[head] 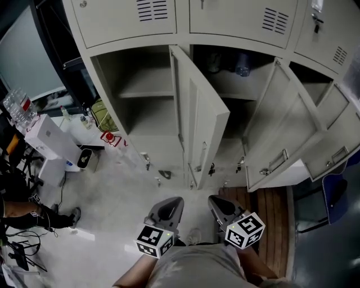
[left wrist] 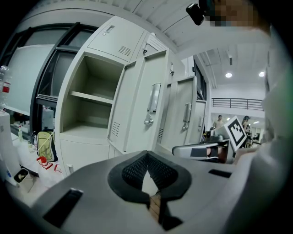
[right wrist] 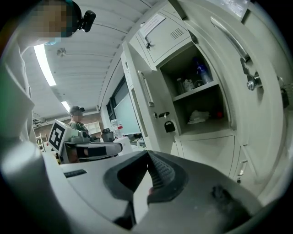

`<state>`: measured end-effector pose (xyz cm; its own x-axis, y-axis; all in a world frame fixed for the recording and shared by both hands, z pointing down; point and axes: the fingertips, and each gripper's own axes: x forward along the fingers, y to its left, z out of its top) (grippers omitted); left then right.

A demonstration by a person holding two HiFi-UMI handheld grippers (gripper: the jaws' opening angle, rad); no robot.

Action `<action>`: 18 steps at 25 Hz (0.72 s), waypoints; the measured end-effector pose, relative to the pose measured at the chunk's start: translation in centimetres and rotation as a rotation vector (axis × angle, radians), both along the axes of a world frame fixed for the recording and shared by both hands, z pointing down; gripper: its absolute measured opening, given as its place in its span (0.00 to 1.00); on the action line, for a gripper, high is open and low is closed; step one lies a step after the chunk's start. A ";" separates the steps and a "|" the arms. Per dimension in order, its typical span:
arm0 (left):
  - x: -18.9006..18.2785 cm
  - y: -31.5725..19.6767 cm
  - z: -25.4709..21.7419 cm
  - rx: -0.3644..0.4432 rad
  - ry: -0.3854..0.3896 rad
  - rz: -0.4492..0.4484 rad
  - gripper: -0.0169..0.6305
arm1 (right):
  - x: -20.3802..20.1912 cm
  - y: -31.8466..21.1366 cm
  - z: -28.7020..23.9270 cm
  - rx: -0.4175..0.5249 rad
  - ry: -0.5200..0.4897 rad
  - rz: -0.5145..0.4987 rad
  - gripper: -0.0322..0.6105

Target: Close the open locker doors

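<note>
I hold both tools low and close to my body, pointing toward the lockers. My left gripper [head: 167, 207] is clenched on nothing, its ribbed pads meeting at the tip. My right gripper [head: 218, 203] is closed the same way and empty. They sit side by side without touching, well short of the doors.

The upper row of the locker bank [head: 236, 17] is closed. In the lower row three doors stand open. The left door [head: 202, 118] swings out toward me between the left compartment [head: 140, 107], which has one shelf, and the middle compartment [head: 236, 107]. A clear bottle [head: 243, 64] stands on the middle compartment's shelf. A black padlock [right wrist: 169, 125] hangs from a latch just beside that compartment. The middle door [head: 281, 124] hangs open to its right, and the right door [head: 332, 140] stands out at the far right edge.

On the floor left of the lockers lie a green bag [head: 104, 115] and white boxes [head: 53, 140], with water bottles [head: 16, 107] farther left. Wooden boards [head: 273, 219] cover the floor near my right side.
</note>
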<state>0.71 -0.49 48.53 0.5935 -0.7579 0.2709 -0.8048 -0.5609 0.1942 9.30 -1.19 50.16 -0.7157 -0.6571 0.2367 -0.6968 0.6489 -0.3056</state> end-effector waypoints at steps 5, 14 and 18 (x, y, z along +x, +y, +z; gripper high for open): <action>-0.8 -1.2 0.0 -0.013 -0.004 -0.004 0.05 | 0.1 -1.9 0.0 -0.007 -0.001 0.019 0.09; -2.4 -4.6 -0.6 -0.021 -0.012 0.057 0.05 | 0.5 -5.3 -0.1 -0.026 0.017 0.125 0.09; -2.9 -6.2 -1.2 -0.007 -0.012 0.076 0.05 | 1.9 -6.7 -0.1 -0.025 0.031 0.177 0.09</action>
<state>-2.19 -6.65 47.33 0.6462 -0.7086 0.2833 -0.7621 -0.6192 0.1894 11.18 -7.92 50.08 -0.5812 -0.7660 0.2747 -0.8090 0.5076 -0.2963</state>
